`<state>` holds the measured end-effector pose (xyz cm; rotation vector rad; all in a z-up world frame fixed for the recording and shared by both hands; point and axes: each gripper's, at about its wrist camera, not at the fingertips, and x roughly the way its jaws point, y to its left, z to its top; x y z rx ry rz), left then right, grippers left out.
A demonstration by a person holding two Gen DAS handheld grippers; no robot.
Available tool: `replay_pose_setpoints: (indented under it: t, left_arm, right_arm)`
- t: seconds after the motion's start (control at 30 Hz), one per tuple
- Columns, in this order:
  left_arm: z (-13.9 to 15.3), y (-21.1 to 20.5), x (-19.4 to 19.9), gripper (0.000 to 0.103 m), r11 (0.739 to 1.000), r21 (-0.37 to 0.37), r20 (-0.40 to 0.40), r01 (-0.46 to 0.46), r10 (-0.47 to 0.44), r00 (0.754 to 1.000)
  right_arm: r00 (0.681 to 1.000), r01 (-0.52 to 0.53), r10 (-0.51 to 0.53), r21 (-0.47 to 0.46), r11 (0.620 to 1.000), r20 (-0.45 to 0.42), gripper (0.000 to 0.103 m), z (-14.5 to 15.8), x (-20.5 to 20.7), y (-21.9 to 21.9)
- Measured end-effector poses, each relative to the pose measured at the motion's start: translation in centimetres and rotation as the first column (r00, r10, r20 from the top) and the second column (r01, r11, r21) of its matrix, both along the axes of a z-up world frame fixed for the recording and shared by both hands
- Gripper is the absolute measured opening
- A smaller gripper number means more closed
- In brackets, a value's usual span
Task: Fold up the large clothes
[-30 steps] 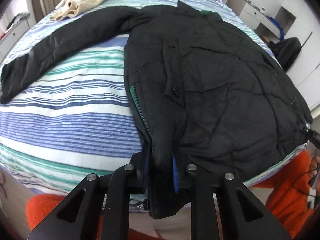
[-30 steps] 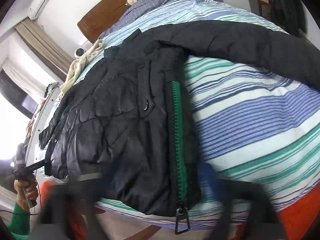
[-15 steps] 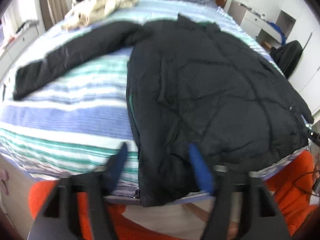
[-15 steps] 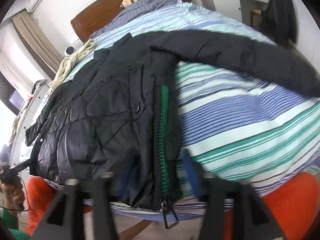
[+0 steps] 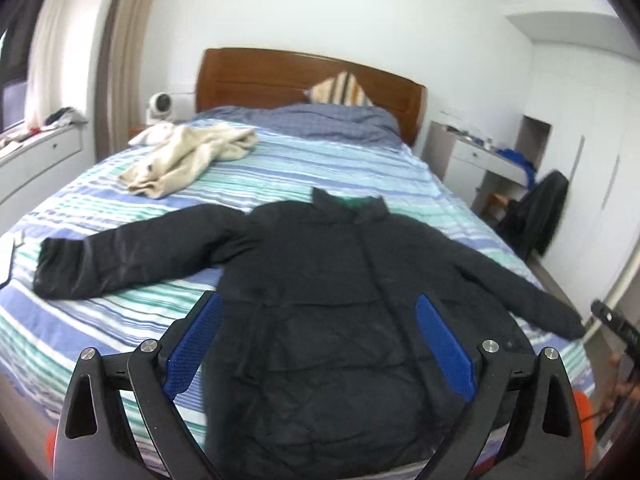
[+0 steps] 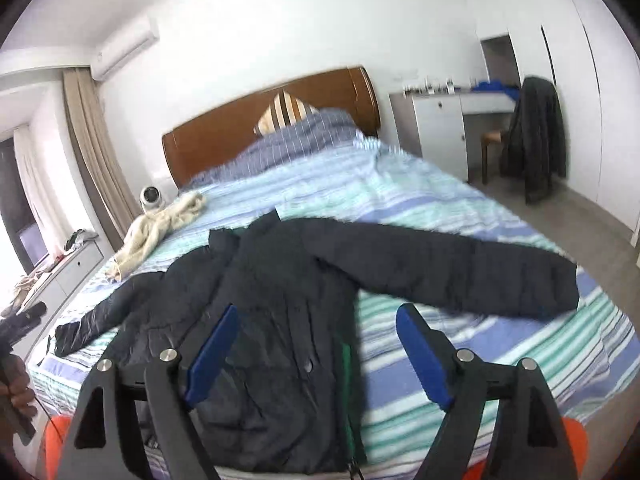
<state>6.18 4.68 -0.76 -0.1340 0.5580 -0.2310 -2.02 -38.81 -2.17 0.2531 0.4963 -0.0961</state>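
Both grippers, left point(image 5: 316, 340) and right point(image 6: 316, 350), have released the jacket point(image 5: 340, 320) and pulled back; it lies centre-frame beyond their spread fingers.

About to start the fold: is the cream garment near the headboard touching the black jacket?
Apart. The left wrist view shows striped bedsheet between the cream garment and the black jacket; both grippers hang open above the jacket hem.

A home bedroom. Straight ahead of the claws stands a bed point(image 5: 340, 168) with striped sheets, a wooden headboard point(image 5: 280, 80) and a pillow point(image 5: 340, 90) at its far end. Curtains point(image 6: 86, 152) hang far left, and a white dresser point(image 6: 436, 128) far right.
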Motion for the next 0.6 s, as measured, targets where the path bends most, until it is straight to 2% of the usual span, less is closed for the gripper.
replay_pose_setpoints:
  t: [0.1,0.17,0.2,0.27,0.37,0.43,0.53,0.6]
  left_arm:
    - [-1.5,-0.8,-0.4,0.097,1.000,-0.015,-0.062,0.022,-0.023,0.998]
    - [-2.6,-1.1,-0.5,0.097,0.995,-0.058,-0.155,0.079,-0.087,0.984]
    - [-3.2,-1.5,-0.4,0.097,0.993,-0.054,-0.197,0.102,-0.110,0.974]
    - [-4.2,-2.0,-0.7,0.101,0.994,0.018,-0.257,0.104,-0.096,0.962]
    - [-4.7,-2.7,-0.8,0.103,0.987,0.114,-0.257,0.114,-0.081,0.963]
    - [-4.5,-3.2,-0.8,0.102,0.983,0.132,-0.258,0.130,-0.093,0.962]
    - [-3.6,-3.1,-1.2,0.102,0.981,0.120,-0.228,0.154,-0.124,0.966]
    - [-2.6,-3.2,-1.2,0.102,0.982,0.134,-0.196,0.136,-0.109,0.975]
  right_arm:
    - [0.998,-0.015,0.014,-0.014,1.000,-0.064,0.083,-0.9,0.8,0.5]
    - [0.997,-0.032,0.031,-0.009,0.999,-0.077,0.083,-1.4,0.7,0.6]
    - [0.996,-0.035,0.032,-0.028,0.999,-0.089,0.083,-1.5,0.6,0.7]
    - [0.995,-0.041,0.033,-0.088,0.995,-0.093,0.083,-1.1,0.1,1.2]
    - [0.998,-0.035,0.025,-0.215,0.976,-0.050,0.083,-0.3,-0.9,2.1]
    - [0.999,-0.037,0.028,-0.241,0.970,-0.043,0.084,-0.3,-1.1,2.3]
    - [0.998,-0.039,0.026,-0.220,0.975,-0.061,0.086,-1.1,-0.9,3.0]
    - [0.996,-0.060,0.046,-0.171,0.983,-0.082,0.096,-2.0,-0.8,3.7]
